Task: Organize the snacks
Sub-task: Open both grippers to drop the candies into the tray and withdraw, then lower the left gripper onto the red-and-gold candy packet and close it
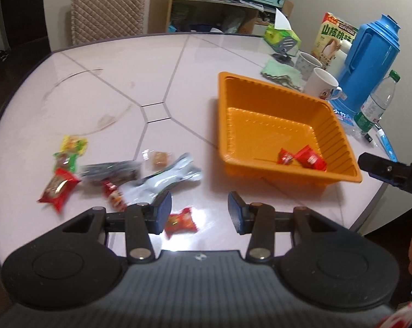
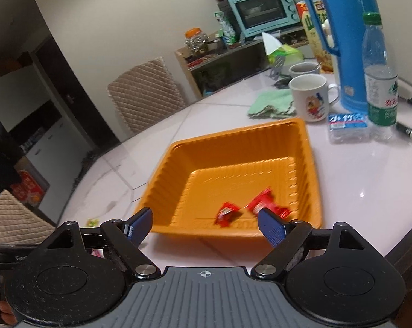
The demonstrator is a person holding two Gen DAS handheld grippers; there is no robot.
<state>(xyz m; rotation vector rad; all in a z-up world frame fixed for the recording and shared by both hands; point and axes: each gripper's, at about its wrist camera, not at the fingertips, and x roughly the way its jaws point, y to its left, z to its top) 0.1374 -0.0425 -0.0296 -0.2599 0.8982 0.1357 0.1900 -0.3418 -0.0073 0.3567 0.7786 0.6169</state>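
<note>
Larger red packet [image 2: 263, 203], blurred, seems angled across orange tray [image 2: 233, 142].

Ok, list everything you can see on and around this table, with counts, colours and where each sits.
Ribbed plastic tray: one, orange, table's right half.
Red wrapped snacks in tray: two, near corner.
Loose snack packets: about eight; red, green, silver; left of tray.
White mugs: two, behind tray.
Thermos jug: one, blue, far right.
Water bottle: one, clear, green cap, beside thermos.
Cloth: one, green, behind tray.
Left gripper: open, over packets.
Right gripper: open, empty, at tray.
</note>
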